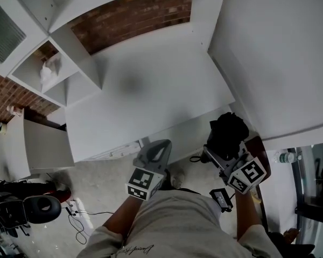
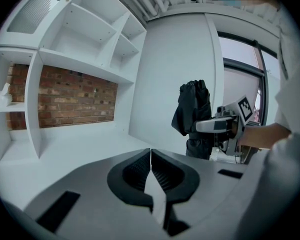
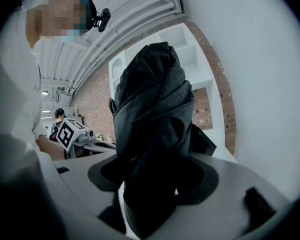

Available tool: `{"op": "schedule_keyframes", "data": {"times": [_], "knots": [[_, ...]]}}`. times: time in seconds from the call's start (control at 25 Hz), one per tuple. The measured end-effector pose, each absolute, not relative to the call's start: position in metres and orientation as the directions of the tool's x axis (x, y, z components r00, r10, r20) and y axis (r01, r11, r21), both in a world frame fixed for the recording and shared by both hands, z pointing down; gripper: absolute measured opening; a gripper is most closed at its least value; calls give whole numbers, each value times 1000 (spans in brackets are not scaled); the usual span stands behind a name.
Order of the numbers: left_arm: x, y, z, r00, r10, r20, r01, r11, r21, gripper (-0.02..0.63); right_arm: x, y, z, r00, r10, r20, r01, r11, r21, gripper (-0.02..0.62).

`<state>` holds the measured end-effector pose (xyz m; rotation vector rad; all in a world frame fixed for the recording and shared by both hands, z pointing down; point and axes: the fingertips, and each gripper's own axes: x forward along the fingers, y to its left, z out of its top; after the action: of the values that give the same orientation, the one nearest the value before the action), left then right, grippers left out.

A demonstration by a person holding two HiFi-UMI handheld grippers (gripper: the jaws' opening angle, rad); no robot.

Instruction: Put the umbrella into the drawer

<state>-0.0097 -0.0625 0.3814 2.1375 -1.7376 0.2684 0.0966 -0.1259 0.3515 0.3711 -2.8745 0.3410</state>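
The umbrella (image 1: 226, 133) is black, folded and bundled. My right gripper (image 1: 219, 153) is shut on it and holds it upright just off the right front corner of the white desk (image 1: 151, 90). In the right gripper view the umbrella (image 3: 152, 109) fills the middle and rises from between the jaws of my right gripper (image 3: 152, 184). From the left gripper view, the umbrella (image 2: 192, 114) and right gripper (image 2: 215, 125) show off to the right. My left gripper (image 1: 159, 145) hangs at the desk's front edge, and its jaws (image 2: 150, 153) are shut with nothing between them. A shallow white panel (image 1: 118, 152) runs under the desk's front edge; I cannot tell if it is a drawer.
White shelves (image 1: 59, 63) with a small white object (image 1: 47, 74) stand at the desk's back left before a brick wall (image 1: 134, 15). A tall white panel (image 1: 280, 52) closes the right side. A white box-like unit (image 1: 13, 149) stands left of the desk. Cables (image 1: 81, 219) lie on the floor.
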Motion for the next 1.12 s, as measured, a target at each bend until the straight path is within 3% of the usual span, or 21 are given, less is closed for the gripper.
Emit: {"op": "schedule_keyframes", "data": {"times": [1.12], "knots": [[-67,-104,441,257,-839,479,-960,-163,229,17,16,-172,417,-907,-112,406,-115,993,17,275]]}}
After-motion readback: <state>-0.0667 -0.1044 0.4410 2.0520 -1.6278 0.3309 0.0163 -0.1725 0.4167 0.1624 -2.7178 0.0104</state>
